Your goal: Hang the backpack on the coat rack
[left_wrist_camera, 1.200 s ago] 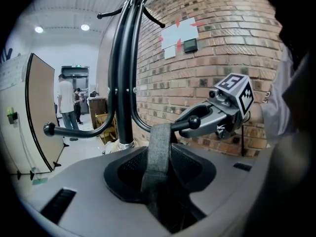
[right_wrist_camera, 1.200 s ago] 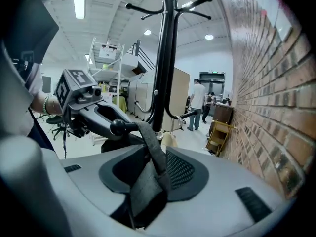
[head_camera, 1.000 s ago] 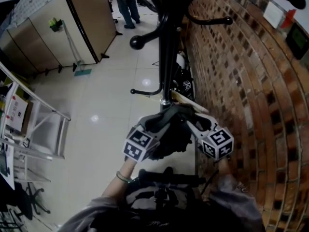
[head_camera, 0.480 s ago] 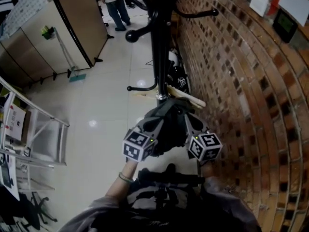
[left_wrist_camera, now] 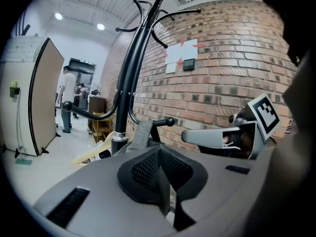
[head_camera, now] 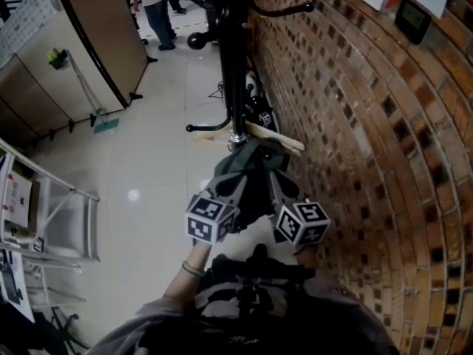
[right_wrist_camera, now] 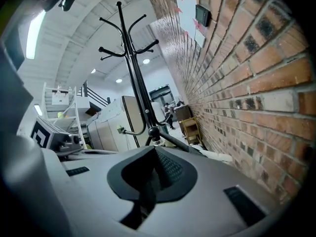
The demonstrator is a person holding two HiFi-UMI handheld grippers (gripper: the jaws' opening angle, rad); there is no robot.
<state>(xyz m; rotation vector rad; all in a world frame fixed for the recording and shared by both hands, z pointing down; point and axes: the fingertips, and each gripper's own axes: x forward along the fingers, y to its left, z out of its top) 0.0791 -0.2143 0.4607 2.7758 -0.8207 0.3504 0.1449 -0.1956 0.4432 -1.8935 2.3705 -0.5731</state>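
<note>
The black coat rack (head_camera: 230, 58) stands beside the brick wall; its curved hooks (left_wrist_camera: 163, 19) show in both gripper views. A dark grey backpack (head_camera: 250, 177) rests against the pole below the silver collar, and its grey strap (left_wrist_camera: 140, 133) rises toward a ball-tipped hook. Which hook carries it is hidden. My left gripper (head_camera: 230, 189) and right gripper (head_camera: 279, 188) flank the backpack's top. The pads of the left gripper (left_wrist_camera: 160, 174) are pressed together, as are those of the right gripper (right_wrist_camera: 152, 176). Both are shut, and nothing shows between them.
The brick wall (head_camera: 369, 161) runs close along the right. A wooden hanger (head_camera: 272, 136) and dark gear lie at the rack's foot. A tan partition (head_camera: 96, 35), a broom (head_camera: 92, 98) and a metal frame (head_camera: 63, 213) stand left. A person (head_camera: 154, 2) stands beyond.
The right gripper's cube has rolled and shifted left, closer to the left one. Both grippers' fingers stand narrower around the backpack's top. The rack sits higher in the view.
</note>
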